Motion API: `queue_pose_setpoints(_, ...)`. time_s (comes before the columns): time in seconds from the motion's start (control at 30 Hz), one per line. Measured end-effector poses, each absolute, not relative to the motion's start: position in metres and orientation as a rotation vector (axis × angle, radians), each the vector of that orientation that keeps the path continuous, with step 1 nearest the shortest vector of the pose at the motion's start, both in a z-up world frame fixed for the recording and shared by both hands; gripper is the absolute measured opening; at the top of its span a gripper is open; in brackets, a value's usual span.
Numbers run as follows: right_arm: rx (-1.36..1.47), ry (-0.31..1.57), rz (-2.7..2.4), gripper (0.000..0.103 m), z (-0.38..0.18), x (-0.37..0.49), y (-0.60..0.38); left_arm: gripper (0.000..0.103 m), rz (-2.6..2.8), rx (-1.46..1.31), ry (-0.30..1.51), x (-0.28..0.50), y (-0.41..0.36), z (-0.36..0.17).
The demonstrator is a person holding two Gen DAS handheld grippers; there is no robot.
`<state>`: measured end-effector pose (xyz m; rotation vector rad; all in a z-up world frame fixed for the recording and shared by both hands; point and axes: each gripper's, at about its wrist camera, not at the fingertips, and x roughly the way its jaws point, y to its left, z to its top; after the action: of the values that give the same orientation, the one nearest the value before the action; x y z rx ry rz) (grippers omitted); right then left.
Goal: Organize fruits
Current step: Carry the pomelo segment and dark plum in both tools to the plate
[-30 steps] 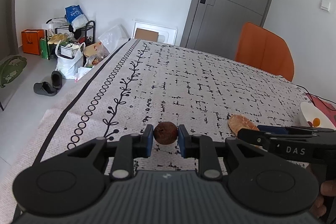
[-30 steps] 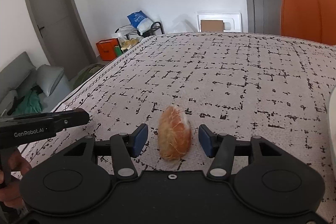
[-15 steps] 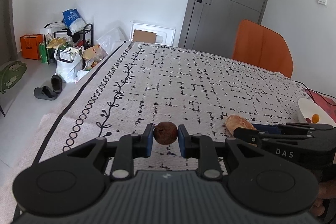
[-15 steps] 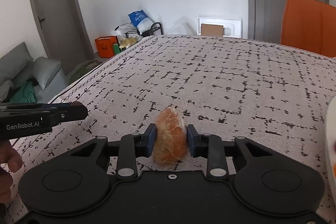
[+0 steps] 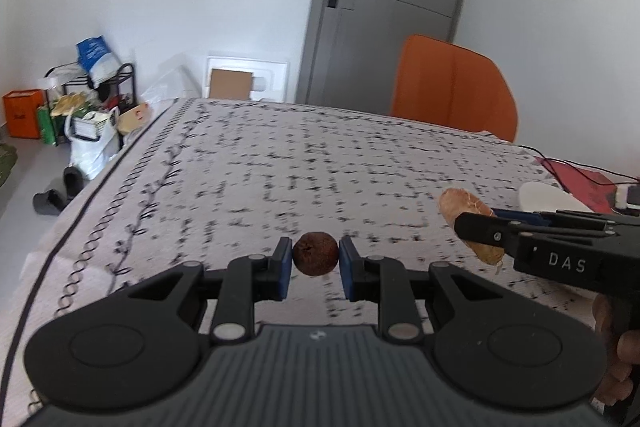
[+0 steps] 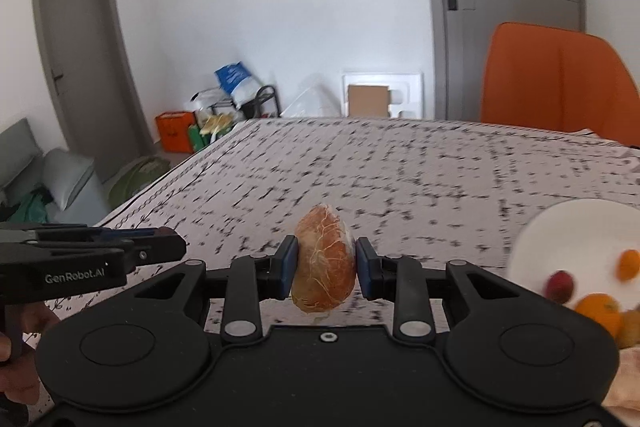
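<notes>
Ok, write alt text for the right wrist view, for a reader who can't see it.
The right gripper has its jaws shut on an oval orange-brown fruit above a patterned tablecloth. A white plate with small orange and red fruits sits at right; the left gripper reaches in from the left. An orange chair and grey door stand behind.
</notes>
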<state>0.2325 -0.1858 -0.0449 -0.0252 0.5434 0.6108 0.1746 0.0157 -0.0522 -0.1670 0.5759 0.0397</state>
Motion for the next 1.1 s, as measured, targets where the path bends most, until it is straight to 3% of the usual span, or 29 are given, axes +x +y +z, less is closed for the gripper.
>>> queue_pose_setpoints(1.1, 0.145, 0.484, 0.272, 0.029, -0.055, 0.254, -0.355, 0.024, -0.231, -0.001, 0.579, 0.244, -0.126, -0.04)
